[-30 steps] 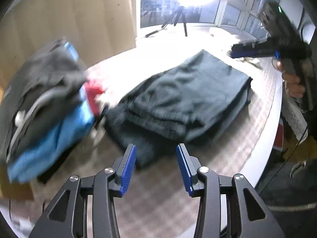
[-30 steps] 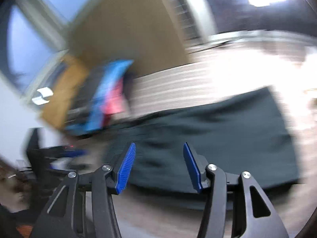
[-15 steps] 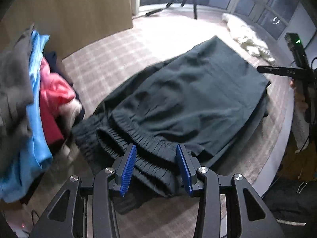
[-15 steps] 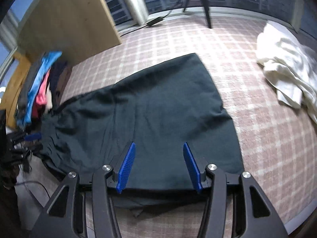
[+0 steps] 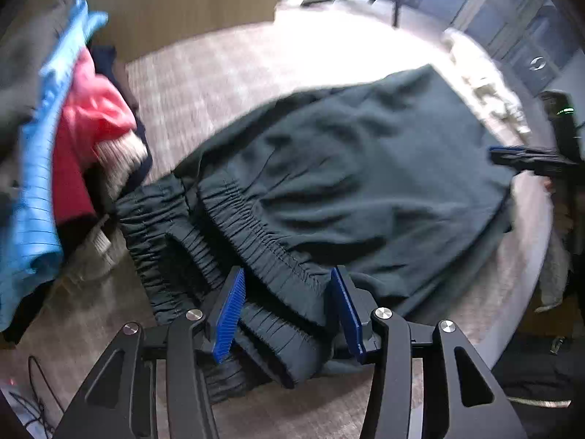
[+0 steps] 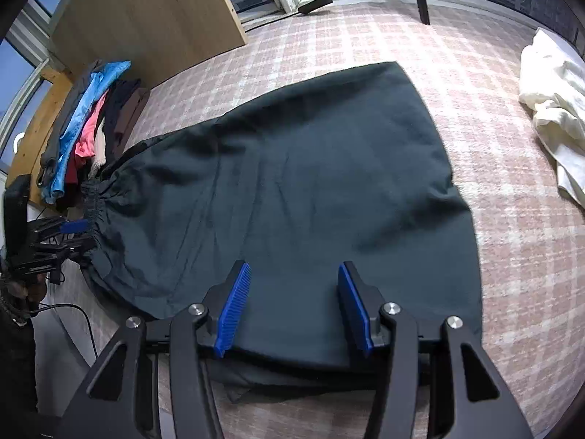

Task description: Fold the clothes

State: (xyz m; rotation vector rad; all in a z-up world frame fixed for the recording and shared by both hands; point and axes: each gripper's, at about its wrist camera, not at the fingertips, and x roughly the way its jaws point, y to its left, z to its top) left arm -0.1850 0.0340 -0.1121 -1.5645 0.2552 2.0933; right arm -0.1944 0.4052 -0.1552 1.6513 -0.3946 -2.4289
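The dark green trousers (image 6: 292, 190) lie flat on the checked tablecloth (image 6: 512, 219), doubled over in layers, elastic waistband (image 5: 256, 234) at the left end. What changes: both grippers come down to the cloth compared w/ 1 s ago, when they were above it and the views were blurred by motion. Now the left gripper (image 5: 289, 311) has its blue fingers apart w/ the gathered waistband between them, not yet clamped. The right gripper (image 6: 294, 307) is also apart, its fingers over the near edge of the trousers at the other end. At 0.5 s ago the left fingers were only just reaching the waistband; now the cloth sits deeper between them. The right view is nearly the same as 0.5 s ago, a bit closer.

I judge this as setup for a two-end grasp, prob. for one more fold, but the trousers may also be just released after a fold; the frames fit both.

Further out: a pile of clothes (image 5: 55, 153) (blue, pink, grey) near the waistband, and a white cloth (image 6: 555, 109) well apart at the right.
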